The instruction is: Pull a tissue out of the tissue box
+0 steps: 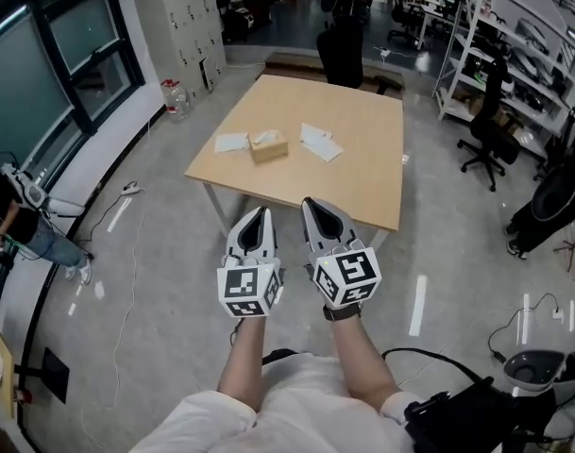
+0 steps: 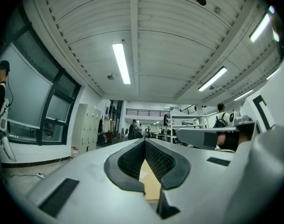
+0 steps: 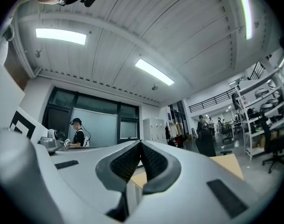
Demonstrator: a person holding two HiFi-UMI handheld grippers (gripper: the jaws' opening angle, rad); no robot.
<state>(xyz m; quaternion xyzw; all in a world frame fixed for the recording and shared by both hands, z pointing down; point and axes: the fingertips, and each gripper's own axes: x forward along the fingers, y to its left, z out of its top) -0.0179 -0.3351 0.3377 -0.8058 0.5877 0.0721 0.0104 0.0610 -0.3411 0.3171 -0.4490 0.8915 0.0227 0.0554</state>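
**Forearms and two shut grippers, tissue box well ahead**

Forearms reach out from the bottom of the head view, each carrying one of the two grippers, held side by side over the floor short of the table (image 1: 363, 149). The left gripper (image 1: 259, 217) and right gripper (image 1: 315, 208) both have their jaws pressed together and hold nothing. One tissue box (image 1: 268, 146) sits on the table, well apart from both and almost straight ahead of the left gripper, so that hand looks slightly nearer. Its long side runs roughly across the view. Loose tissues lie on either side of it: one sheet (image 1: 231, 142) just to its left and what look like two overlapping sheets (image 1: 321, 143) to its right.

From the left gripper view, the jaws meet at the tips with nothing between them. Only a sliver of tabletop (image 2: 150, 183) shows below them, and the box is hidden.

From the right gripper view, the jaws are likewise closed and empty. A corner of the table (image 3: 228, 164) shows to the right, with no box in sight.
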